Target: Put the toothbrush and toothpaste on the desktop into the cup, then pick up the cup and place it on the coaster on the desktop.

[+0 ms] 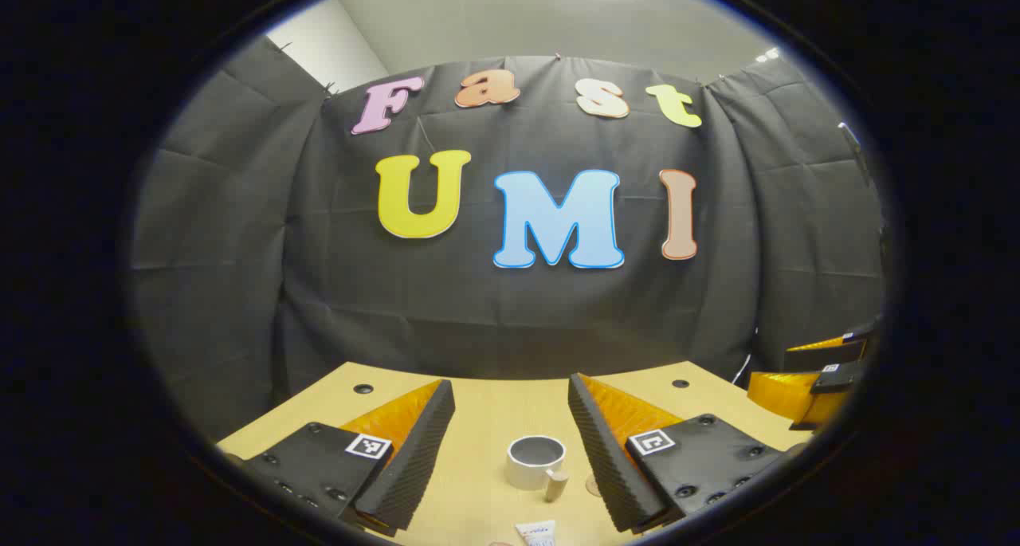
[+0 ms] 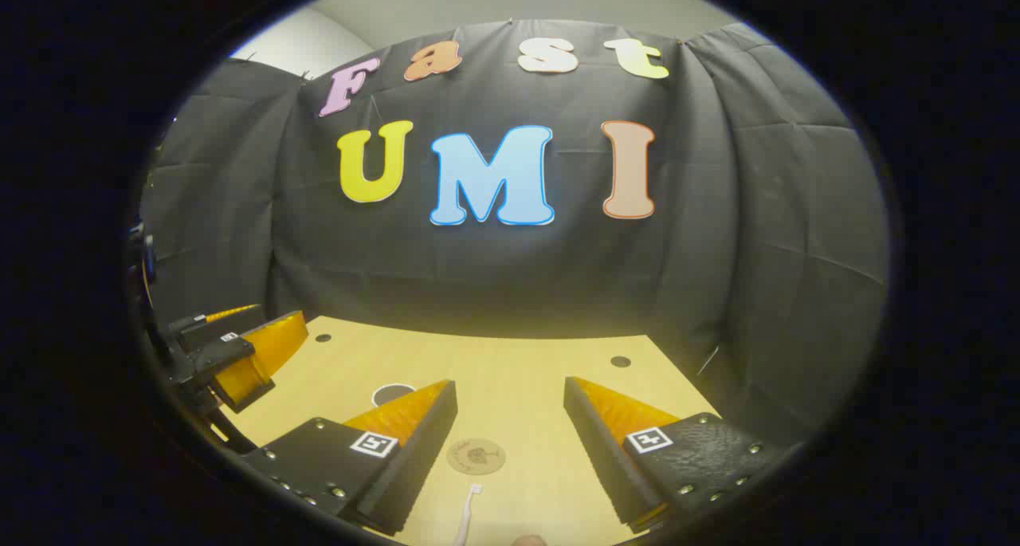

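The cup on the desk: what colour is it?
White, with a pale handle; the cup shows best in the left gripper view.

The toothpaste (image 1: 536, 533) is cut off by the left gripper view's lower edge (just its top end shows). The toothbrush (image 2: 467, 514) handle runs off the right gripper view's bottom; a finger hides most of the cup (image 2: 392, 393).

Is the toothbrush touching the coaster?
Apart. The right gripper view shows bare desktop between the toothbrush head and the coaster.
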`<state>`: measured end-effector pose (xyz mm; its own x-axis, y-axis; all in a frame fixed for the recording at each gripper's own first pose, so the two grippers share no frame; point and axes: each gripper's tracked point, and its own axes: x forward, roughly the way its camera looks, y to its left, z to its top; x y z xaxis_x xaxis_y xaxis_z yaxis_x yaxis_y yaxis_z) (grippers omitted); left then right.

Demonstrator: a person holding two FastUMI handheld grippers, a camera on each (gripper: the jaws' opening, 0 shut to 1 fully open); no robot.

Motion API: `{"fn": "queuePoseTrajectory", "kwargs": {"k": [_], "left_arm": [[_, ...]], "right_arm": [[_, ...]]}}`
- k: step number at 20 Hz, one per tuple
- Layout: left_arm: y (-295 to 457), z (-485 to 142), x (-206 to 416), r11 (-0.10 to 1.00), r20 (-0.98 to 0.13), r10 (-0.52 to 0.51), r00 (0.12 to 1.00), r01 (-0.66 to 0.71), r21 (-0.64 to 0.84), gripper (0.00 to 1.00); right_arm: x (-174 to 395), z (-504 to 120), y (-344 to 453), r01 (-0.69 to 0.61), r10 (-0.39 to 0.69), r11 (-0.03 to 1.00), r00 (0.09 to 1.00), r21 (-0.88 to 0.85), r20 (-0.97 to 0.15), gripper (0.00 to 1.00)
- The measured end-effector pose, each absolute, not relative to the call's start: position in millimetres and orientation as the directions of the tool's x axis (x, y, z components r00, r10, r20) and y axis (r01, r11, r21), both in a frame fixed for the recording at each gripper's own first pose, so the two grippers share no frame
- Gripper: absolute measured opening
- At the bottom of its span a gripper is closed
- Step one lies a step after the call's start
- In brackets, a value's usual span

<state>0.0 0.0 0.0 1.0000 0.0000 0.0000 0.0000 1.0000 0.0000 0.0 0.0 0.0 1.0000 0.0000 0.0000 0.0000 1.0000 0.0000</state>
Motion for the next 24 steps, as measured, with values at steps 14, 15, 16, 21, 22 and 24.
{"fn": "queuePoseTrajectory", "kwargs": {"k": [14, 15, 16, 21, 22, 24], "left_arm": [[-10.3, -12.9, 9.5, 0.998, -0.074, -0.064, 0.995, 0.063, -0.02, 0.93], [-9.5, -14.6, 8.7, 0.998, -0.078, -0.064, 0.995, 0.062, -0.026, 0.93], [-9.5, -17.7, 8.2, 0.997, -0.089, -0.069, 0.994, 0.066, -0.034, 0.93], [-8.2, -52.1, 10.7, 0.997, -0.207, -0.066, 0.976, 0.06, -0.038, 0.92], [-8.0, -59.0, 10.7, 0.997, -0.23, -0.067, 0.971, 0.059, -0.042, 0.93], [-10.8, -72.7, 11.2, 0.997, -0.281, -0.072, 0.957, 0.062, -0.046, 0.93]], "right_arm": [[11.8, -7.3, 9.5, -0.019, 0.021, 1.0, 0.999, 0.024, -0.046, 0.89], [12.7, -8.1, 10.1, -0.02, 0.022, 0.999, 0.998, 0.03, -0.054, 0.89], [13.5, -11.6, 10.7, -0.02, 0.022, 0.999, 0.998, 0.037, -0.062, 0.89], [19.1, -35.7, 14.6, -0.012, 0.02, 0.999, 0.989, 0.051, -0.148, 0.89], [20.4, -41.5, 16.5, -0.015, 0.024, 0.998, 0.986, 0.056, -0.167, 0.89], [23.7, -52.7, 19.3, -0.017, 0.03, 0.998, 0.977, 0.064, -0.21, 0.89]]}}
